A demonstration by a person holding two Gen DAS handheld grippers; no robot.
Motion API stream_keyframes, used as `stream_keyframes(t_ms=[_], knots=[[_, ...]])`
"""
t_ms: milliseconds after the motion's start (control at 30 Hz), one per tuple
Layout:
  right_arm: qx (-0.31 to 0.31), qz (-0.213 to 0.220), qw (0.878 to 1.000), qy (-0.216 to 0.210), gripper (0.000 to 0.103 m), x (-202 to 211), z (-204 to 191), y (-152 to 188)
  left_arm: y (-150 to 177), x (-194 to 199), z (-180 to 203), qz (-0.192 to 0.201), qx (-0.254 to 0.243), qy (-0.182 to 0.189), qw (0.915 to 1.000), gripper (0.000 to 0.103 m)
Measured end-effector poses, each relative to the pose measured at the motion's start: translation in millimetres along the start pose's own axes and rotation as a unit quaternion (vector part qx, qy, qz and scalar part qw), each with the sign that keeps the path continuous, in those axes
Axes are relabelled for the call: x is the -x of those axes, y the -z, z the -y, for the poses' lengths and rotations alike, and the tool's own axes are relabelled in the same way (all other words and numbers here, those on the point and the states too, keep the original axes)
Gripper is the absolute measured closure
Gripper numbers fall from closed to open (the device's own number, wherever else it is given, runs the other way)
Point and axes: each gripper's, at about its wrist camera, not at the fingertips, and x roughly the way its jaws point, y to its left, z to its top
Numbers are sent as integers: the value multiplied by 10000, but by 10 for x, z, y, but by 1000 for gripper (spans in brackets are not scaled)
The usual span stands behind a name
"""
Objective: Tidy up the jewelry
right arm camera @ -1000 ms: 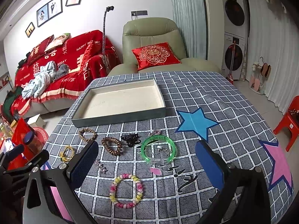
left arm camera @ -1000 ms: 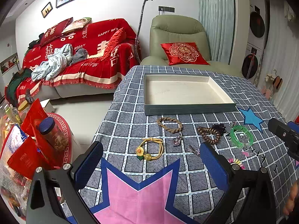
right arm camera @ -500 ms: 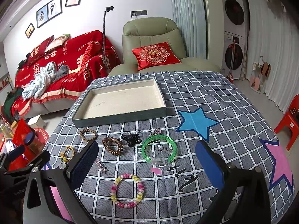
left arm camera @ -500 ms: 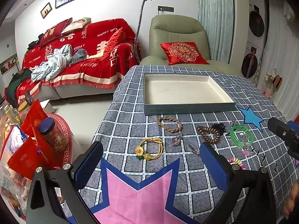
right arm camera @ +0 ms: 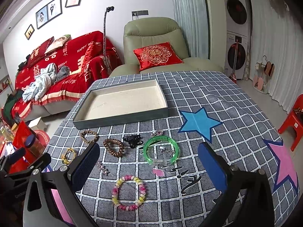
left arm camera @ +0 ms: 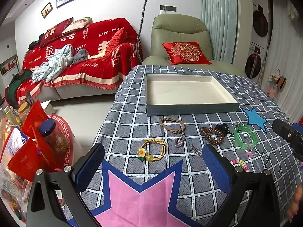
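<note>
An empty grey jewelry tray (left arm camera: 191, 110) (right arm camera: 121, 120) with a cream lining sits on the checked tablecloth. In front of it lie several pieces: a braided brown bracelet (left arm camera: 172, 124) (right arm camera: 89, 136), a yellow flower bracelet (left arm camera: 151, 149) (right arm camera: 68, 156), a brown spiral hair tie (left arm camera: 212, 135) (right arm camera: 114, 147), a black hair clip (right arm camera: 132, 140), a green bangle (left arm camera: 244, 136) (right arm camera: 160, 150), a heart pendant (left arm camera: 179, 141) and a pink-yellow bead bracelet (right arm camera: 129, 192). My left gripper (left arm camera: 153, 167) is open and empty above the yellow bracelet. My right gripper (right arm camera: 148, 168) is open and empty above the bead bracelet.
A red-covered sofa (left arm camera: 79, 56) and a green armchair (left arm camera: 180, 37) stand beyond the table. Red snack bags and a jar (left arm camera: 51, 138) sit off the table's left edge. A red stool (right arm camera: 292, 117) stands at the right.
</note>
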Motion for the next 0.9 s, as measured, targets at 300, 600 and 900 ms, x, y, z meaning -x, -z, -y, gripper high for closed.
stream_keyframes(t_ms=[300,600,900], knots=[[-14,-6,10000,-7,0,-2,-8,11,13,-6,-6,-11,-5,-3,10000,0],[-18,3,10000,-2,0,1,7,16,22,-12,7,-18,-18,0,10000,0],[-14,3,10000,-7,0,1,5,19,36,-9,32,-22,-45,10,10000,0]])
